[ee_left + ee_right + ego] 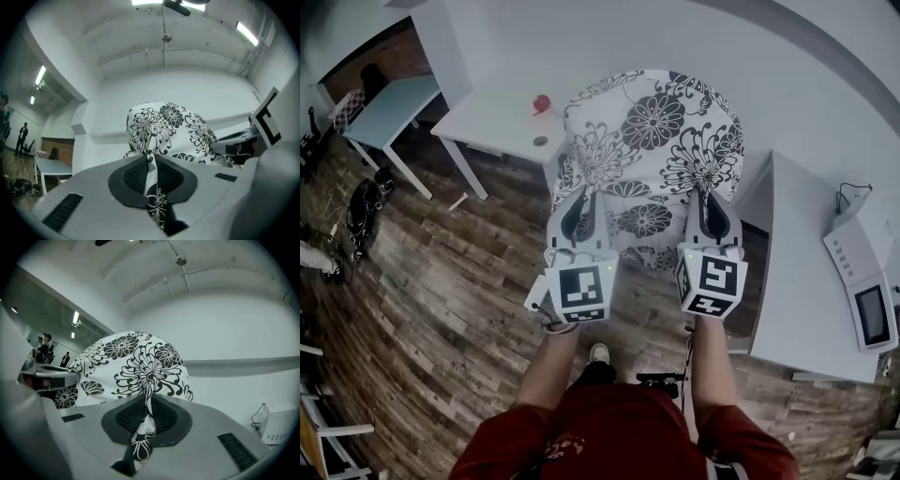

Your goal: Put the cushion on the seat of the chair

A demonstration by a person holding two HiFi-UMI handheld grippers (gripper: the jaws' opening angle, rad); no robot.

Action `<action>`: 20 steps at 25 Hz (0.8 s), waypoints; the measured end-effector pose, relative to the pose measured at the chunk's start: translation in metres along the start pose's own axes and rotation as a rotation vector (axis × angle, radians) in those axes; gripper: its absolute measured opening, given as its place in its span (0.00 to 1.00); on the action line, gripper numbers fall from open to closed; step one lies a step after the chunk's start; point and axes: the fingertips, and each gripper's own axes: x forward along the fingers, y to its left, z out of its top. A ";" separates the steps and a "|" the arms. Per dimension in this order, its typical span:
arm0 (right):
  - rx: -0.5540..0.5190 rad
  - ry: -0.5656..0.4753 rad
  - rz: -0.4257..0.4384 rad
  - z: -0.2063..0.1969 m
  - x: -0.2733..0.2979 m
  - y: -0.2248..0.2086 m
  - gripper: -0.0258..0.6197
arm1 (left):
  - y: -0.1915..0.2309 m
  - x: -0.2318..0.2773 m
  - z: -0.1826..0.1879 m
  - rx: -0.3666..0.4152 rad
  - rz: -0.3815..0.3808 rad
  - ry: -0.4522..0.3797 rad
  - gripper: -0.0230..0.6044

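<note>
Large white fabric cushion with black flower print (pixel 652 131) was held aloft, near edge pinched in clamped left hand-held gripper (pixel 578 216) and clamped right hand-held gripper (pixel 712 212). Chair was out of sight; judged cushion not on seat.

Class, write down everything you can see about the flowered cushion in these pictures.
The rounded white fabric cushion with a black chrysanthemum print looks soft and plump. It is held up off the brown wooden floor. The left gripper and right gripper each have jaws shut on a pinched fold of its near edge, one at each side.
</note>
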 end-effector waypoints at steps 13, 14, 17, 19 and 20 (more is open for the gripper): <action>-0.011 -0.026 -0.042 -0.002 0.005 0.001 0.11 | 0.001 0.009 -0.007 0.015 -0.042 -0.040 0.11; -0.011 -0.028 -0.043 -0.003 0.006 0.001 0.11 | 0.002 0.010 -0.007 0.016 -0.042 -0.041 0.11; -0.013 -0.035 -0.053 -0.004 0.006 0.001 0.11 | 0.003 0.011 -0.008 0.017 -0.049 -0.044 0.11; -0.015 -0.038 -0.063 -0.004 0.005 0.002 0.11 | 0.004 0.011 -0.008 0.017 -0.056 -0.050 0.11; -0.017 -0.040 -0.067 -0.004 0.005 0.002 0.11 | 0.005 0.012 -0.008 0.016 -0.059 -0.053 0.11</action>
